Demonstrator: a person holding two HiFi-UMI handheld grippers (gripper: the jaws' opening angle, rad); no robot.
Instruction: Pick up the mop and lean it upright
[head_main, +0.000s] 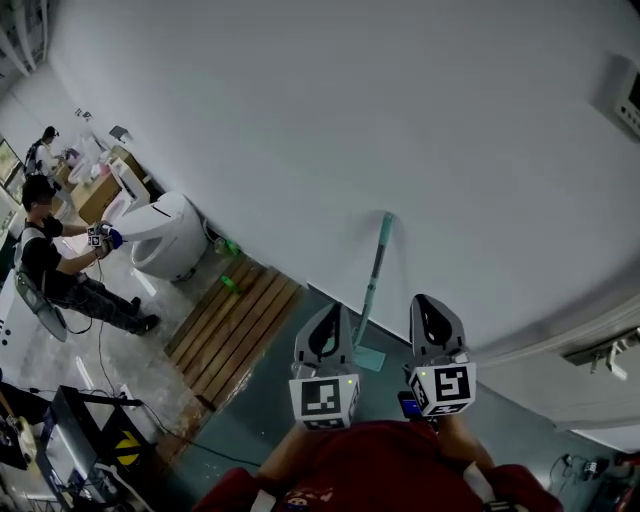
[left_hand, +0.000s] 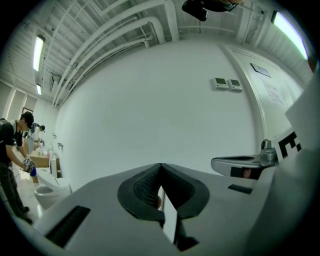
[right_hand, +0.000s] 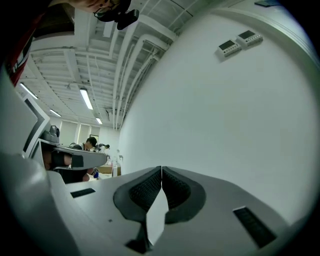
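Already upright against the wall (head_main: 300, 120): mop (head_main: 373, 285).

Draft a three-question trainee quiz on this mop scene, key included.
1. True or false: the mop lies flat on the floor.
2. The left claw is: A) open, B) shut on nothing, C) shut on the mop.
3. Fill in: in the head view, the wooden mat lies to the mop's ____.
Key: 1 false, it leans upright against the wall; 2 B; 3 left.
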